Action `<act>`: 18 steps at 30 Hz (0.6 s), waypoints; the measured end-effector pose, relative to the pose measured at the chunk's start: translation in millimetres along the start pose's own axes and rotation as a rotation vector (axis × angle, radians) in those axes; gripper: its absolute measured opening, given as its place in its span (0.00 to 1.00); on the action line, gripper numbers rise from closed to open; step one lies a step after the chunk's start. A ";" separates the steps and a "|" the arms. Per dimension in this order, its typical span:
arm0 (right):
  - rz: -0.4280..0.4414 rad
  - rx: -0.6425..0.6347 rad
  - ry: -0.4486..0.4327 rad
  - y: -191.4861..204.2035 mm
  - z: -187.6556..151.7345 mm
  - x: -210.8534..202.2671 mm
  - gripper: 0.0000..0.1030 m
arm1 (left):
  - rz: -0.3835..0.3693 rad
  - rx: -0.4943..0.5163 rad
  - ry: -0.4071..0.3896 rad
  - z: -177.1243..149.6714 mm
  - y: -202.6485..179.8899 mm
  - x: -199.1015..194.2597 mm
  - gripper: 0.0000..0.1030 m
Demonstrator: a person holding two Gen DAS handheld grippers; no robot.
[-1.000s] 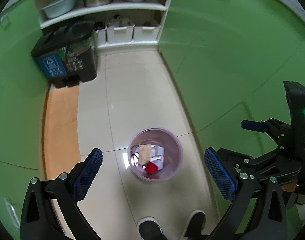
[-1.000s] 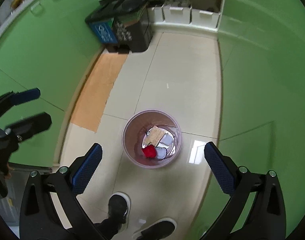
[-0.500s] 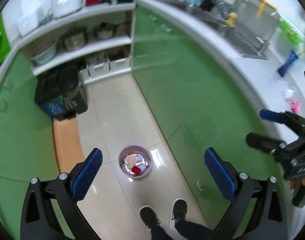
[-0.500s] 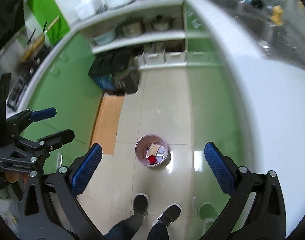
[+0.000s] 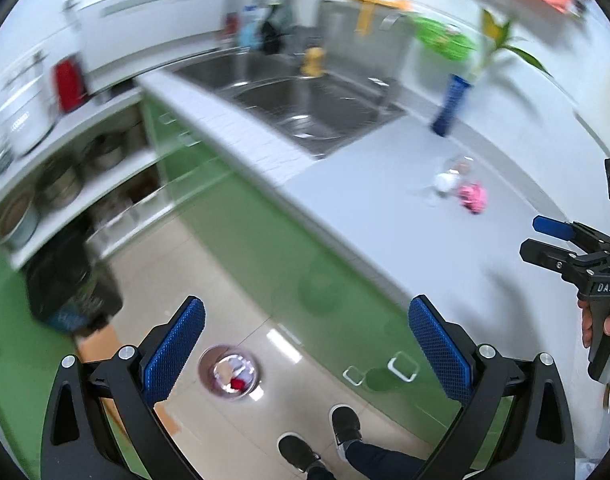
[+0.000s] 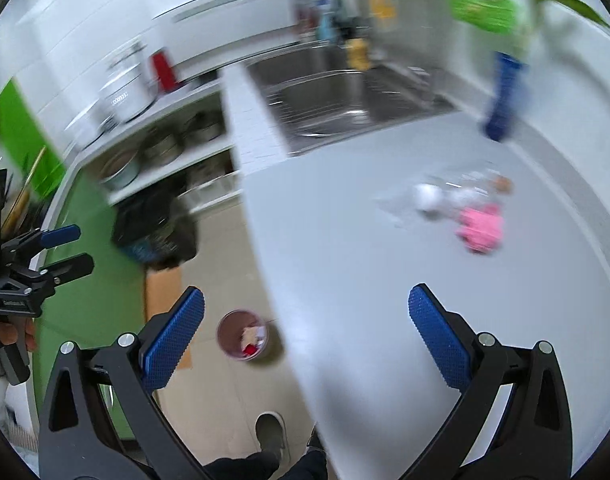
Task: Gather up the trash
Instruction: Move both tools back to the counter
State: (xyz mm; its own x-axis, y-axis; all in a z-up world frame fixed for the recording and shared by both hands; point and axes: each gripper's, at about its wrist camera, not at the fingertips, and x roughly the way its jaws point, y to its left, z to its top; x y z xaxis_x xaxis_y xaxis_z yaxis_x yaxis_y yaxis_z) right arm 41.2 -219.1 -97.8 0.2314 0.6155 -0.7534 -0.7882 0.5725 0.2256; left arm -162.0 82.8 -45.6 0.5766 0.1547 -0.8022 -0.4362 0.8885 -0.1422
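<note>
Tongs: we see left (image 5: 303, 344) and right (image 6: 305, 336) spread wide, empty; pink crumpled trash (image 6: 481, 228) blurred at right on the table (image 6: 365, 280).

A small round pale-purple plastic waste bin (image 5: 229, 373) stands upright on the tiled floor, at about seven o'clock in the left wrist view; inside it lie a red scrap (image 5: 237, 383) and some pale paper bits, too blurred to tell apart. On the grey countertop (image 6: 345, 264), at two o'clock in the right wrist view, lies a crumpled pink wrapper (image 6: 480, 229). Just beside it, toward ten o'clock, sit a white crumpled ball (image 6: 427, 197) and a clear crinkled plastic wrapper (image 6: 467, 184), all motion-blurred
</note>
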 end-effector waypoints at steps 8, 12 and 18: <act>-0.123 0.093 -0.011 -78.6 -15.3 -25.5 0.97 | -0.124 0.188 0.011 40.8 -90.6 30.2 0.95; -0.147 0.118 -0.015 -110.6 -19.3 -31.8 0.97 | -0.157 0.245 0.019 52.6 -130.0 46.8 0.95; -0.141 0.105 0.002 -144.2 -20.8 -22.3 0.97 | -0.162 0.271 0.022 66.3 -166.2 68.6 0.95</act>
State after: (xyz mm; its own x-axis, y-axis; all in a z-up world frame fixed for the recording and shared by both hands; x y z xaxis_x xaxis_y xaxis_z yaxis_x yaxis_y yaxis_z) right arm 137.9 -326.7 -126.4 0.3344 0.5243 -0.7831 -0.6839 0.7067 0.1812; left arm -4.2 -25.6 -38.5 0.6071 -0.0053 -0.7946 -0.1381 0.9841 -0.1121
